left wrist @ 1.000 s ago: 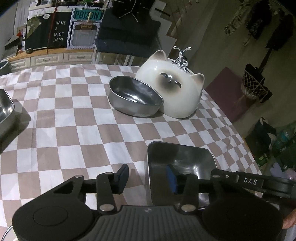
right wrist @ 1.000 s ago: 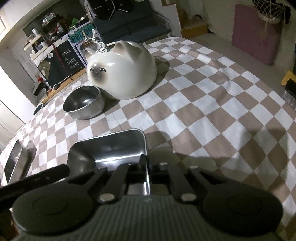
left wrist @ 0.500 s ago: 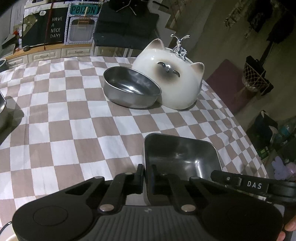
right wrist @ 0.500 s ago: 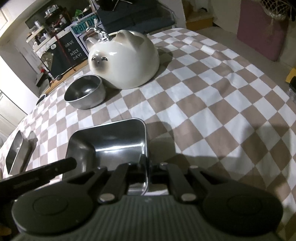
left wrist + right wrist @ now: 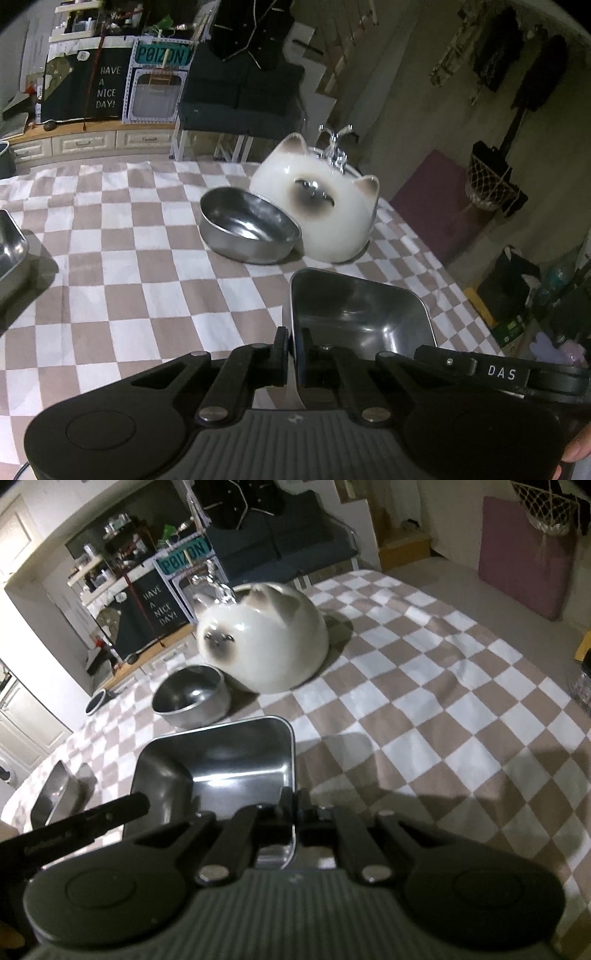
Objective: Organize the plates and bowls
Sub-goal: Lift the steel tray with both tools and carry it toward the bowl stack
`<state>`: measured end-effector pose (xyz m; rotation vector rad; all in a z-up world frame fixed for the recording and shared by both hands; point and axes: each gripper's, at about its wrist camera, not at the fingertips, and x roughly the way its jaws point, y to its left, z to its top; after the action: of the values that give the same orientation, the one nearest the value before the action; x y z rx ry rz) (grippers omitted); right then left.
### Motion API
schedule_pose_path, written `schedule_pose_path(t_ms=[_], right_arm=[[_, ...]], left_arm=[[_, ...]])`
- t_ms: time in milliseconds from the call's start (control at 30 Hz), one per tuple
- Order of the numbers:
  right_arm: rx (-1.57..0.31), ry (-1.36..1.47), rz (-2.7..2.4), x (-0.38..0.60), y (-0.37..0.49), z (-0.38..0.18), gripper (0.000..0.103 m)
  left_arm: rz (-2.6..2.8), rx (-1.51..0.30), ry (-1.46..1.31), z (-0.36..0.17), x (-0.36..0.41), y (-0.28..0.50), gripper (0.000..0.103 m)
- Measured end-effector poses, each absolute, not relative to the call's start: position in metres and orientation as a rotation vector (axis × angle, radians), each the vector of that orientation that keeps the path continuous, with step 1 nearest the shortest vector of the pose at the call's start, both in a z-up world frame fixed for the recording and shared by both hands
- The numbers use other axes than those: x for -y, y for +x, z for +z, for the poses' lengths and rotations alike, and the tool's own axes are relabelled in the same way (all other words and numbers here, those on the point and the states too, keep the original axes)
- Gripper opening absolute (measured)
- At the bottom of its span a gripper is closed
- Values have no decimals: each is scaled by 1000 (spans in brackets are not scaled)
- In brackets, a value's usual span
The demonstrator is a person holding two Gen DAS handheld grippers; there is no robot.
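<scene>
A square steel tray (image 5: 354,314) is held off the checked tablecloth by both grippers. My left gripper (image 5: 293,350) is shut on the tray's left wall, one finger inside and one outside. My right gripper (image 5: 294,808) is shut on the tray's (image 5: 221,764) right wall in the same way. A round steel bowl (image 5: 247,229) sits further back on the cloth, also in the right wrist view (image 5: 190,699). Beside it stands a white cat-shaped ceramic basin (image 5: 325,210) with a chrome tap on top.
A second steel tray (image 5: 9,247) lies at the left edge of the table, also seen in the right wrist view (image 5: 51,797). The table's right edge drops to the floor, where bags and a purple cushion (image 5: 524,546) stand. Cabinets and a dark sofa lie beyond.
My left gripper went from open around the tray's left wall to shut on it. The tray has since risen off the cloth in both grippers.
</scene>
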<state>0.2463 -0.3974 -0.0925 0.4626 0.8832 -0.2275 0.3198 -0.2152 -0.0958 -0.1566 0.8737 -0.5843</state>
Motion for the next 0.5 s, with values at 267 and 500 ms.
schedule_pose_path(t_ms=[267,500], right_arm=[[-813,468,-187,383,237,-70,3],[-779,456,-118,354,240,-52,4]], left_arm=[[-565,-820,-180,-69,186,305,5],[-525,-782,-183,-48,148,291,5]])
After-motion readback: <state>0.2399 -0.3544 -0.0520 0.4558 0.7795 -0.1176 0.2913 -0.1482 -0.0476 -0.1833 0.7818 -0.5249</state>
